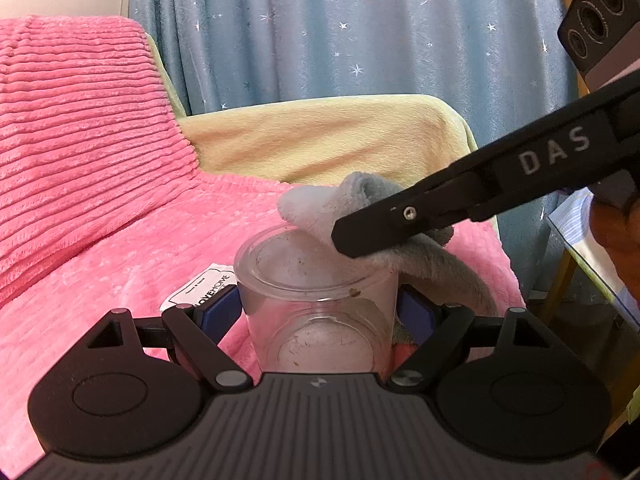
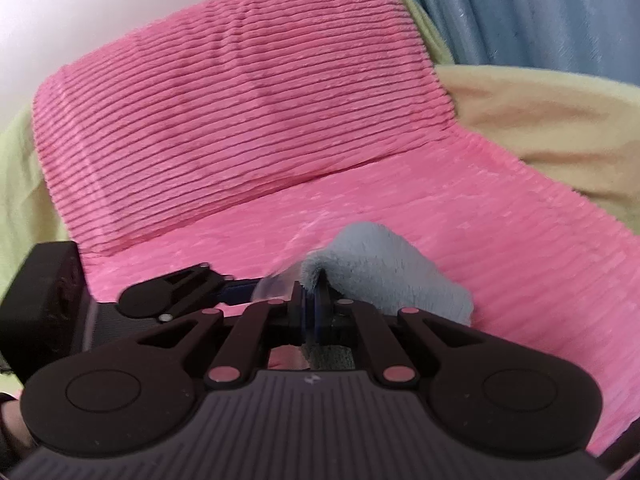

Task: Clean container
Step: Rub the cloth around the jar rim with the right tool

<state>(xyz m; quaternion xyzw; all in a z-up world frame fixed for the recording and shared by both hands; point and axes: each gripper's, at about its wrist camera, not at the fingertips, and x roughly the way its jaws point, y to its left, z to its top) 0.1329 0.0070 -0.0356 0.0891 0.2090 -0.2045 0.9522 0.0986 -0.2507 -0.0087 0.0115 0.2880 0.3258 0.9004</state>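
Note:
A clear plastic container point(image 1: 316, 300) with brown specks inside is clamped between the blue pads of my left gripper point(image 1: 318, 312), its open mouth tilted away from the camera. My right gripper point(image 1: 360, 236) reaches in from the right, shut on a grey fluffy cloth point(image 1: 320, 208) that rests against the container's far rim. In the right wrist view the right gripper point(image 2: 314, 300) pinches the grey cloth point(image 2: 384, 268), the container's rim point(image 2: 276, 284) shows faintly to the left, and the left gripper's finger point(image 2: 176, 292) lies below it.
A pink ribbed blanket point(image 1: 80, 140) covers the sofa seat and backrest, with a yellow-covered armrest point(image 1: 328, 136) behind. A white label point(image 1: 200, 288) lies on the blanket. Blue star curtain point(image 1: 360, 28) hangs at the back. A glass table edge point(image 1: 592, 240) stands at right.

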